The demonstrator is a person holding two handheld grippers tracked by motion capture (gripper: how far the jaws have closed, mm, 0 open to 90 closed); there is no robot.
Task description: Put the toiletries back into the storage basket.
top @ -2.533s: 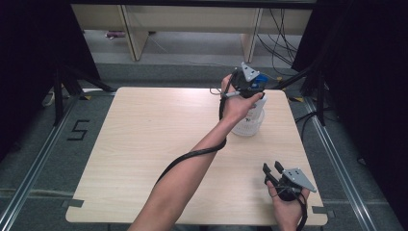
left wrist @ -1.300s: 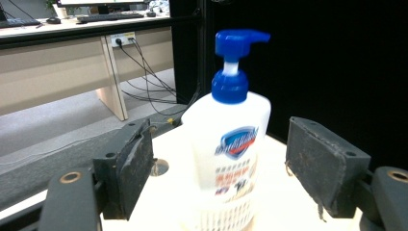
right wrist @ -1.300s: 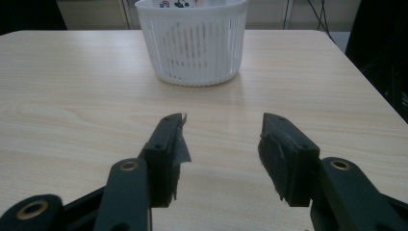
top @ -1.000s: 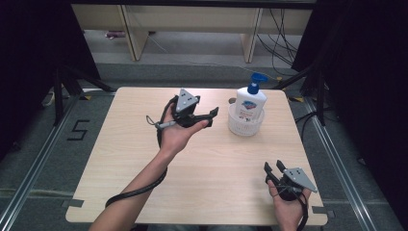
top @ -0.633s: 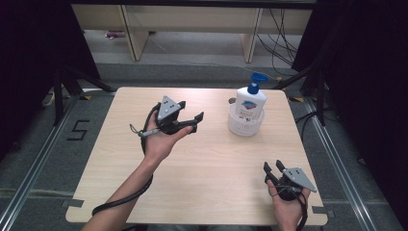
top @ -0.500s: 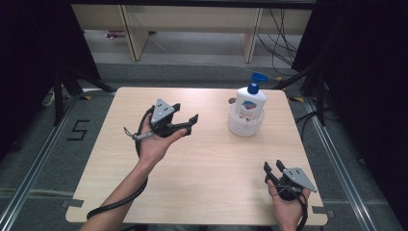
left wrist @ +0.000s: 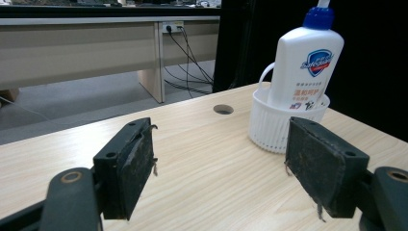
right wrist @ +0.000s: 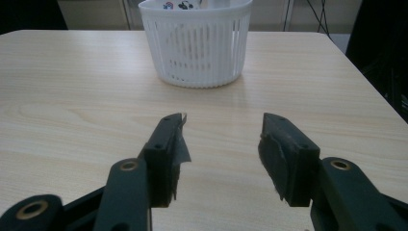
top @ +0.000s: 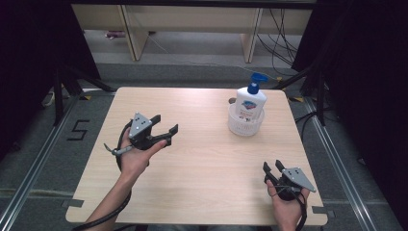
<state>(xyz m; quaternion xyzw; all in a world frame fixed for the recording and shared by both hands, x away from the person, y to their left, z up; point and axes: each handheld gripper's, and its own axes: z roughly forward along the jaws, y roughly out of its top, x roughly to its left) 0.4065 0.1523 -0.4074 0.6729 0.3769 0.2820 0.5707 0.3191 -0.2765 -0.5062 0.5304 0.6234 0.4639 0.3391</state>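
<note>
**Backing Away From the Soap Bottle**

Standing at the upper right of the high view, the soap bottle (top: 251, 103) sat upright in a white basket (top: 245, 125); it looked heavy, hard and slippery, so its wide middle seemed the best grab; the left gripper (top: 163, 129) was open and empty at middle left, having pulled away from the bottle; the right gripper (top: 272, 167) was open too, unmoved at lower right.

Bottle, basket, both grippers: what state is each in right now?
Bottle: upright in the basket, pump cap on.
Basket: upright on the table, holding the bottle.
Left gripper: open, empty, held above the table.
Right gripper: open, empty, near the table's front edge.
</note>
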